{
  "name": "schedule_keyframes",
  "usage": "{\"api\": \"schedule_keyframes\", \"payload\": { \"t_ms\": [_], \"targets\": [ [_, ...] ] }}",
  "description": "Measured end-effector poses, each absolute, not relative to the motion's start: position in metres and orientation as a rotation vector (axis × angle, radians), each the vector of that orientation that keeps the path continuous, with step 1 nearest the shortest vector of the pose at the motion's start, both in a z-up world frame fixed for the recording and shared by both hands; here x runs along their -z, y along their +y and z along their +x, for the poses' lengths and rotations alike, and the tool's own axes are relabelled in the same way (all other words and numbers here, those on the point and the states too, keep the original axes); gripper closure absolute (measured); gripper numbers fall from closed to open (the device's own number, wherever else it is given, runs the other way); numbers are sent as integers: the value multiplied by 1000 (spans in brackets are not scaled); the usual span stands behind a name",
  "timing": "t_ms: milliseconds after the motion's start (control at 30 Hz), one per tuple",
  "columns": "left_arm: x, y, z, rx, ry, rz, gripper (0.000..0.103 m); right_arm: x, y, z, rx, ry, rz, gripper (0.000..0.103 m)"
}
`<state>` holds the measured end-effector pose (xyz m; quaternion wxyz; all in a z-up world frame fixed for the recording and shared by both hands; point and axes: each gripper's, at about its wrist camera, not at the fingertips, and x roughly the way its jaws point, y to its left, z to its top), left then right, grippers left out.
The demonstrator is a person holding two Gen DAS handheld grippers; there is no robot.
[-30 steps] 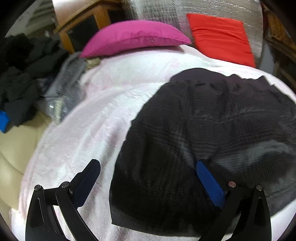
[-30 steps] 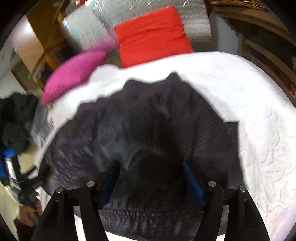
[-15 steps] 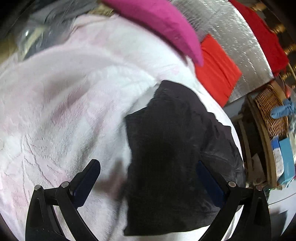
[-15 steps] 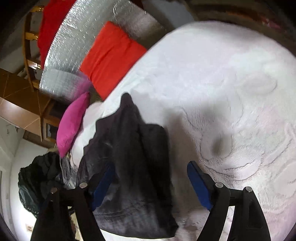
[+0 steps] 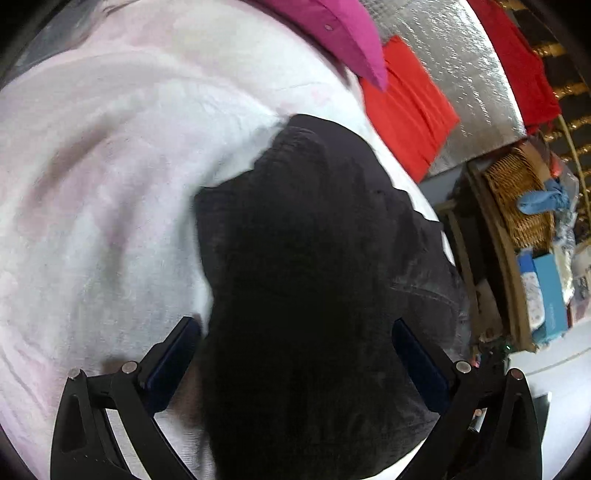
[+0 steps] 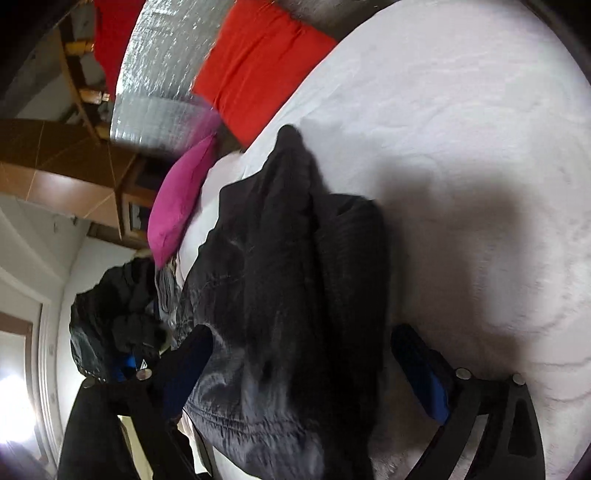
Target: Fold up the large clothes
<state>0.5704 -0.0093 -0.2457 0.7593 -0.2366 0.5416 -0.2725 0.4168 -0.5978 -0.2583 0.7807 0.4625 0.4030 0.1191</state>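
Observation:
A large dark garment [image 5: 314, 258] lies in a folded, bunched strip on the white bedspread [image 5: 92, 203]. My left gripper [image 5: 295, 343] hangs just above its near end, open wide, with the cloth lying between the blue pads and neither pad pressing on it. In the right wrist view the same garment [image 6: 288, 280] runs away from me with a grey lining showing near its hem. My right gripper [image 6: 303, 358] straddles that end and its jaws are opening, with cloth between them but not gripped.
A magenta pillow [image 5: 332, 33] and a red cushion [image 5: 410, 107] rest against a silver padded headboard [image 5: 461, 66]. A wicker basket [image 5: 517, 199] and shelves stand off the bed's right side. A heap of dark clothes [image 6: 114, 314] lies off its left side.
Both grippers rolled and sank closer to the bed. The garment went from spread wide to a narrower folded strip. The right jaws have widened and no longer hold the cloth.

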Motion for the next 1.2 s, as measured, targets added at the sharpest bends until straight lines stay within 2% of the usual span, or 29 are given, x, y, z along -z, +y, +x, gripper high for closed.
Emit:
{"api": "schedule_keyframes", "payload": {
  "t_ms": [233, 300, 333, 400, 433, 467, 500, 567, 600, 633, 733, 867, 1200],
  "targets": [
    [235, -34, 560, 703, 1107, -507, 0, 256, -571, 438, -293, 860, 965, 2],
    [232, -39, 558, 693, 1090, -486, 0, 252, -562, 441, -254, 876, 911, 3],
    [233, -42, 557, 685, 1088, -482, 1, 249, -555, 442, -233, 884, 869, 8],
    [235, -47, 558, 680, 1078, -500, 9, 245, -551, 442, -203, 901, 828, 20],
    [235, -52, 559, 669, 1075, -494, 15, 245, -548, 444, -210, 908, 839, 37],
    [234, -55, 559, 658, 1070, -478, 23, 247, -546, 444, -201, 914, 845, 45],
    [233, -58, 559, 643, 1063, -457, 29, 247, -545, 444, -191, 915, 836, 46],
    [232, -60, 561, 615, 1050, -448, 53, 243, -541, 443, -175, 913, 806, 55],
    [232, -58, 562, 604, 1042, -457, 59, 240, -539, 443, -173, 910, 805, 56],
    [232, -51, 564, 593, 1036, -468, 69, 237, -536, 444, -172, 907, 793, 59],
    [227, -45, 566, 599, 1005, -522, 79, 231, -529, 445, -150, 902, 774, 64],
    [205, -47, 559, 643, 925, -522, 84, 205, -522, 439, -159, 856, 744, 70],
    [142, -38, 531, 721, 769, -543, 86, 142, -496, 420, -201, 741, 655, 73]
  ]
}}
